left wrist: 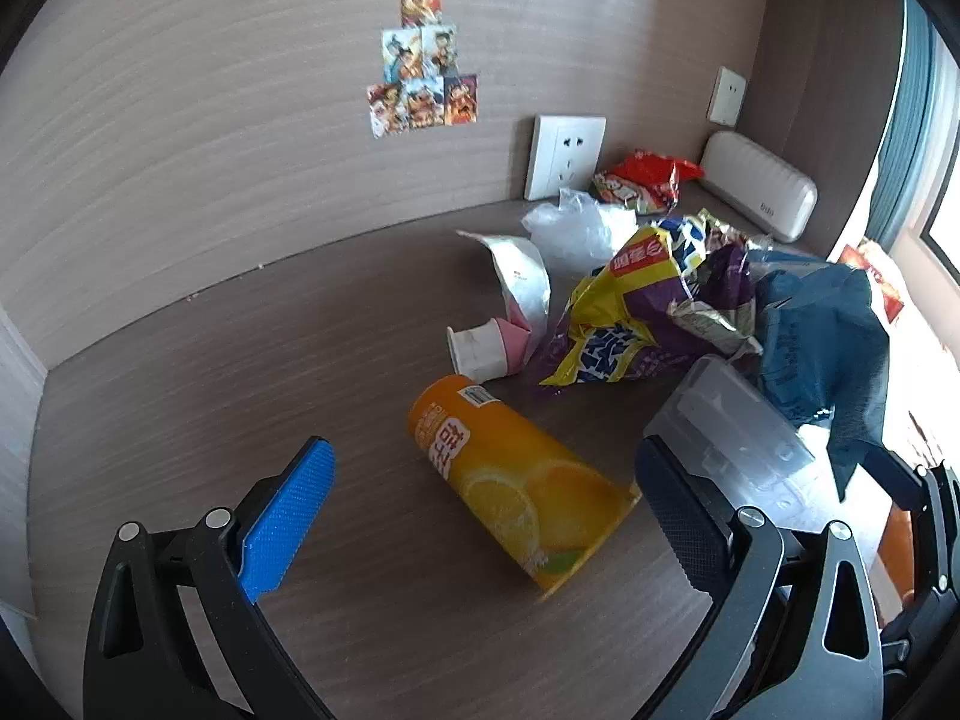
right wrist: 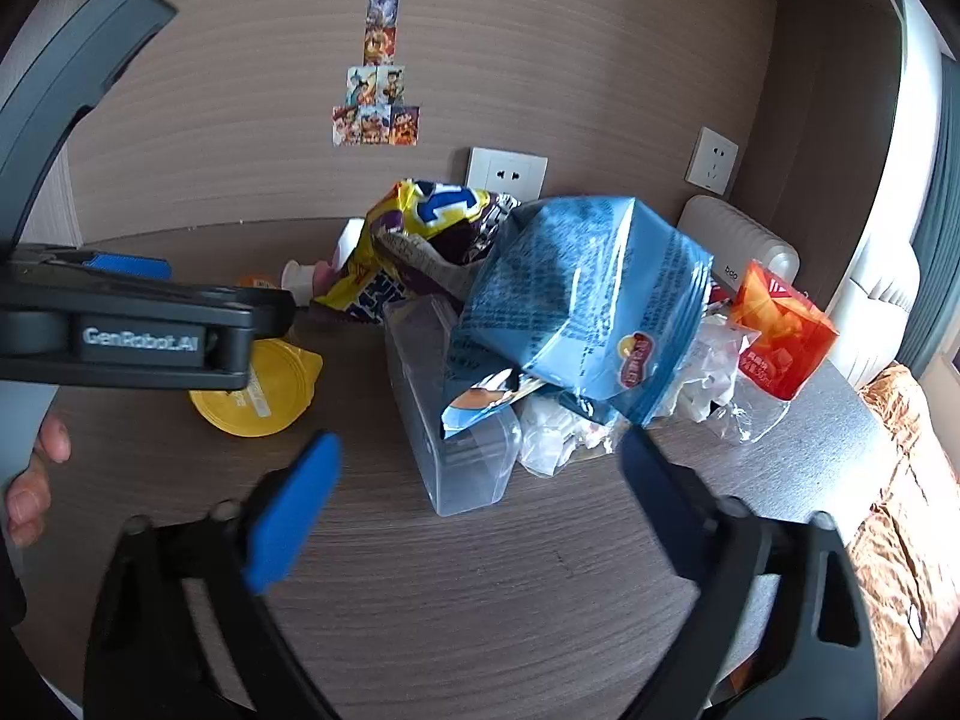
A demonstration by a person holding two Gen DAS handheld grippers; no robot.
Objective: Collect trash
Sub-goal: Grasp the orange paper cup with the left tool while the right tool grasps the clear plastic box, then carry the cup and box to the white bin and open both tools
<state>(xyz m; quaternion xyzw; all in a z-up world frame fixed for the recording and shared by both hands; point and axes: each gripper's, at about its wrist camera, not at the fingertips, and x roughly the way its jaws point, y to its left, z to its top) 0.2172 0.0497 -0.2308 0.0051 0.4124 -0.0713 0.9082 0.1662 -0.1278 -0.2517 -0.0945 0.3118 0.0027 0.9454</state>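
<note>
My left gripper has its fingers spread wide with nothing pressed between them; the one orange juice cup lies on its side on the tabletop in the gap, touching neither pad. My right gripper is also open, its two blue fingers apart and gripping nothing, pointed at the near end of the one clear plastic container.

The trash sits in a loose heap toward the back right corner of the tabletop. I count one blue chip bag slumped over the clear container, one yellow-and-purple snack bag behind it, one red snack bag by the wall, and one orange-red packet at the right of the heap. One small white-and-pink cup lies tipped over just beyond the orange cup, with one peeled silver lid curling up beside it. Crumpled clear wrap lies behind that, and more crumpled white plastic under the blue bag; I cannot count those pieces.

On the wall are two white sockets and six picture cards. One white ribbed case rests in the corner.
</note>
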